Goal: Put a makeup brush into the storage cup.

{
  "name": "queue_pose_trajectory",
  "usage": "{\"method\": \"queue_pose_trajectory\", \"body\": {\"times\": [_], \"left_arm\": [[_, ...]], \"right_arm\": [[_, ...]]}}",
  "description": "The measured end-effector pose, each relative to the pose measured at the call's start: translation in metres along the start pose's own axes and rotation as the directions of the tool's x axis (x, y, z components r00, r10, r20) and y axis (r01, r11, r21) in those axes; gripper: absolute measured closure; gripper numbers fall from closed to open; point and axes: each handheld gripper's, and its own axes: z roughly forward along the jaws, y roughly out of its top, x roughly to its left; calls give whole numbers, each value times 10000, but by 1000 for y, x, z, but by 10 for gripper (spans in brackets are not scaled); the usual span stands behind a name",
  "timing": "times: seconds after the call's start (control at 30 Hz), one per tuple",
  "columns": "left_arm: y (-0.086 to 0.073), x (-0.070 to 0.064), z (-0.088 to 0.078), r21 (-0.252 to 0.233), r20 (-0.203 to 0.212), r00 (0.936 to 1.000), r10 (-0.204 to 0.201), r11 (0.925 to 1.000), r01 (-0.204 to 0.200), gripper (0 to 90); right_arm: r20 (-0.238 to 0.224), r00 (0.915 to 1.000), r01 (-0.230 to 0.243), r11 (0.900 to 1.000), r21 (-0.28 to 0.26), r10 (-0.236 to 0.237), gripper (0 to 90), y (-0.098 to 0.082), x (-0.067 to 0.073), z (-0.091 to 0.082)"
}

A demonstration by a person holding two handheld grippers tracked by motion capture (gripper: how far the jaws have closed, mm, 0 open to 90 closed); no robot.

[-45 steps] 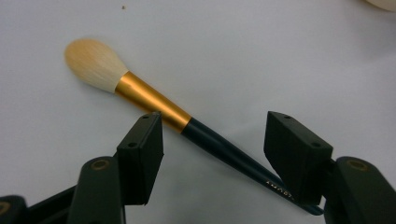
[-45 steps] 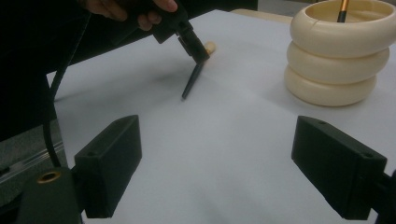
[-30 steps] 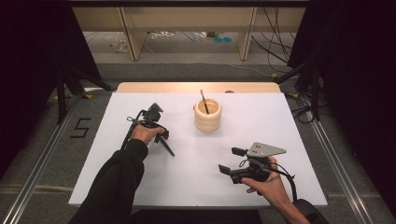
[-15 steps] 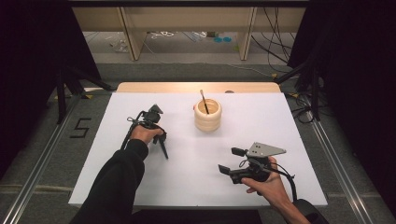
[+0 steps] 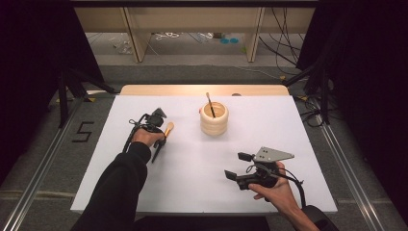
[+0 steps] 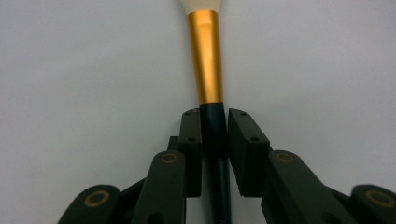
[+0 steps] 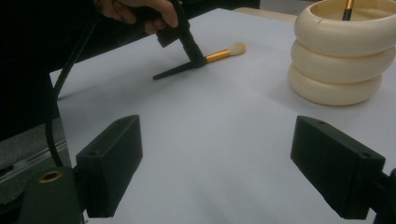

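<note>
A makeup brush [image 6: 205, 60] with a black handle, gold ferrule and cream bristles lies on the white table [image 5: 192, 163]. My left gripper [image 6: 215, 116] has just been closing and is now shut on the black handle just below the ferrule. From above, this gripper [image 5: 161, 137] is left of centre, with the brush [image 5: 168, 129] angled toward the far right. A cream holder of stacked rings [image 5: 214, 118] stands behind the centre with a second brush [image 5: 210, 103] in it. Near the front right, my right gripper [image 5: 236, 165] is open, with bare table between the jaws [image 7: 217, 158].
A wooden strip [image 5: 202, 90] borders the table's far edge. Metal rails run along the floor on both sides, and a number 5 mark [image 5: 82, 131] is on the floor at the left. In the right gripper view the holder [image 7: 341, 56] stands ahead to the right.
The left gripper's jaws have come together on the brush's handle. Both hands have kept their places, and the right gripper stays as it was.
</note>
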Motion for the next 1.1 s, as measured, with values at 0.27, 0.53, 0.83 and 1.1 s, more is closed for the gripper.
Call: {"method": "queue_pose_trajectory", "body": {"times": [0.27, 0.53, 0.83, 1.1], "left_arm": [[2, -1, 1, 111, -157, 9993, 328, 9994, -326, 771], [3, 0, 1, 195, -204, 9968, 776, 9968, -772, 774], [8, 0, 0, 879, -363, 9935, 1078, 9907, -1043, 778], [7, -1, 0, 698, -402, 9897, 1374, 9885, -1343, 783]], "right_arm": [[5, 10000, 0, 10000, -2, 0, 174, 0, 0, 0], [-12, 10000, 1, 10000, 9, -1, 175, 0, 1, 0], [-42, 10000, -10, 10000, 5, 10, 176, 0, 0, 0], [-79, 10000, 14, 10000, -28, -15, 176, 0, 1, 1]]}}
